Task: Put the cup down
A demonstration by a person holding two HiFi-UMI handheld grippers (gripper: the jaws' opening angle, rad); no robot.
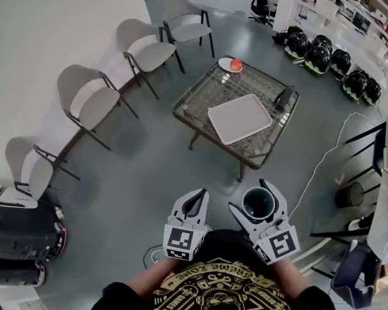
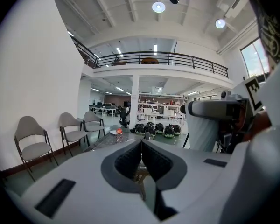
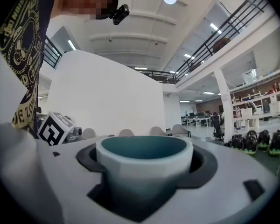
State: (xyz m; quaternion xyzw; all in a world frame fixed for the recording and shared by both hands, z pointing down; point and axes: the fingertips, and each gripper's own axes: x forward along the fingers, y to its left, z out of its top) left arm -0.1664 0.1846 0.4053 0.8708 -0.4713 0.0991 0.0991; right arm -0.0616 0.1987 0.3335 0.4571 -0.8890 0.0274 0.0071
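A pale cup with a dark teal inside stands upright between the jaws of my right gripper, which is shut on it; in the right gripper view the cup fills the space between the jaws. My left gripper is held beside it on the left, shut with nothing in it; in the left gripper view its dark pads meet. Both grippers hang over the grey floor, short of a low glass table that carries a white tray.
On the table also lie a small plate with a red fruit and a dark handset. Several grey chairs line the left wall. Black helmets sit at the upper right. A black trolley stands at lower left.
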